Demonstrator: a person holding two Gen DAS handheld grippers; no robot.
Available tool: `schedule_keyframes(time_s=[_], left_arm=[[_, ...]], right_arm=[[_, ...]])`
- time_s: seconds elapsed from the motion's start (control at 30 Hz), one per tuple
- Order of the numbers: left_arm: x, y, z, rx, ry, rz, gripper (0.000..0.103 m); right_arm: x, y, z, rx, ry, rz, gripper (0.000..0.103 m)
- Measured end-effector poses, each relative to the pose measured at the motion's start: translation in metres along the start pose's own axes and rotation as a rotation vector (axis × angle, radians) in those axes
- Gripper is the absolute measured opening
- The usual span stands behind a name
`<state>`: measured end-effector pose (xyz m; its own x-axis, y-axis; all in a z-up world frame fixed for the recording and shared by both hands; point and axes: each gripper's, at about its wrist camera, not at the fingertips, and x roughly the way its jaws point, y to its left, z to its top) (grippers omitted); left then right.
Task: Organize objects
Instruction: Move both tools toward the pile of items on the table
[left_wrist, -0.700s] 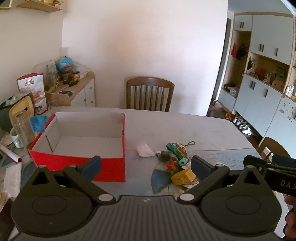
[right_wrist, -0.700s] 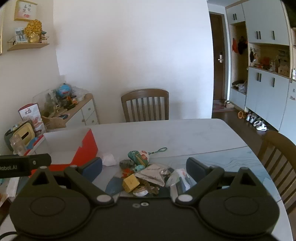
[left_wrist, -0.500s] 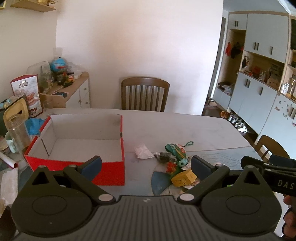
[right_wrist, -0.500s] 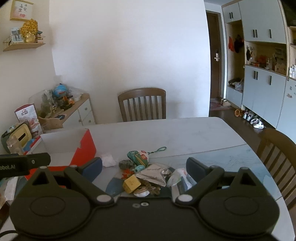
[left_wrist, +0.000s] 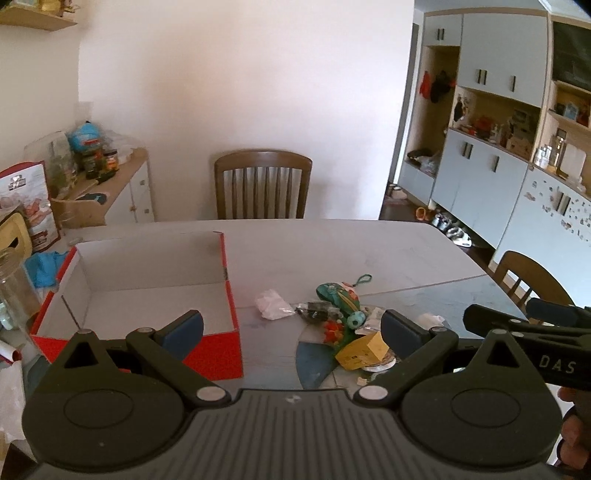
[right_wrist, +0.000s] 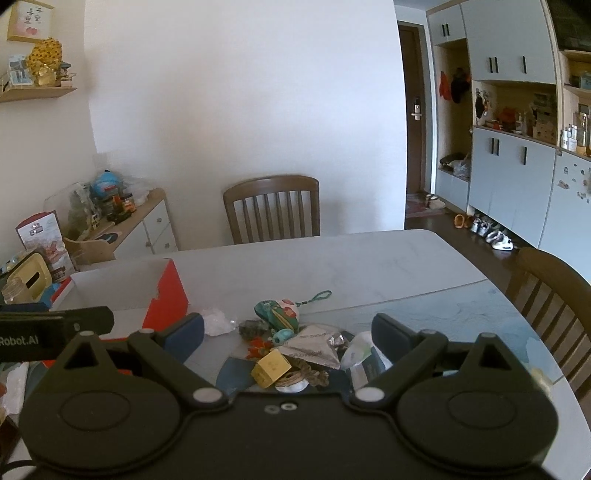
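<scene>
Clutter lay in a loose heap on the table (right_wrist: 369, 266), nearest the right gripper (right_wrist: 287, 334), whose jaws stood wide apart with nothing between the pads; the left gripper (left_wrist: 291, 330) was likewise spread wide and held nothing. Closest in the heap was a yellow box (right_wrist: 270, 367), small, stiff and probably light, tilted on one edge against a blue wedge (right_wrist: 232, 373); I judged its flat opposite faces the best place to pinch it. Just beyond it lay a silver foil pouch (right_wrist: 314, 350), flat and crinkly, likely slippery, best taken by one edge, with its point aimed back toward the grippers. A crumpled clear wrapper (right_wrist: 356, 352) beside it looked soft and nearly weightless. Farther on sat a green pouch (right_wrist: 277, 314), soft and padded by the look of it, its long axis running from near-right to far-left and its green cord (right_wrist: 317, 297) trailing away to the far right; the plump middle seemed the surest hold, the cord a poor one. A small teal bead (right_wrist: 282, 335) rested just before it and a white wad (right_wrist: 218, 323) lay to its left, near the box. That red box (left_wrist: 147, 280) stood open and looked empty on the left, long side toward the left gripper, well placed to receive the pieces. Beyond the table stood a chair (right_wrist: 273, 210).
</scene>
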<state>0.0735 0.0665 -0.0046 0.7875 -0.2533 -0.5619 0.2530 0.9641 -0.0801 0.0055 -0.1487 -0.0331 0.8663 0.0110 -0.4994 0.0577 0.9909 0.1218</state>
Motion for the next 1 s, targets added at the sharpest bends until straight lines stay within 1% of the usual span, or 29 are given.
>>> schedule_keyframes(time_s=[0.27, 0.53, 0.67, 0.83, 1.0], left_arm=[[0.007, -0.015, 0.003, 0.008, 0.007, -0.001, 0.103], [0.012, -0.025, 0.003, -0.014, 0.017, 0.01, 0.103], [0.02, -0.027, 0.003, -0.021, 0.038, 0.005, 0.103], [0.041, -0.028, -0.005, -0.037, 0.082, 0.015, 0.103], [0.068, -0.035, -0.018, -0.029, 0.12, -0.006, 0.103]], right_arm=[[0.005, -0.002, 0.004, -0.004, 0.011, 0.009, 0.097], [0.012, -0.013, 0.009, -0.029, 0.019, 0.038, 0.096], [0.017, -0.026, 0.007, -0.037, 0.026, 0.046, 0.096], [0.029, -0.055, 0.001, -0.061, 0.059, 0.018, 0.096], [0.052, -0.08, -0.014, -0.104, 0.126, 0.003, 0.093]])
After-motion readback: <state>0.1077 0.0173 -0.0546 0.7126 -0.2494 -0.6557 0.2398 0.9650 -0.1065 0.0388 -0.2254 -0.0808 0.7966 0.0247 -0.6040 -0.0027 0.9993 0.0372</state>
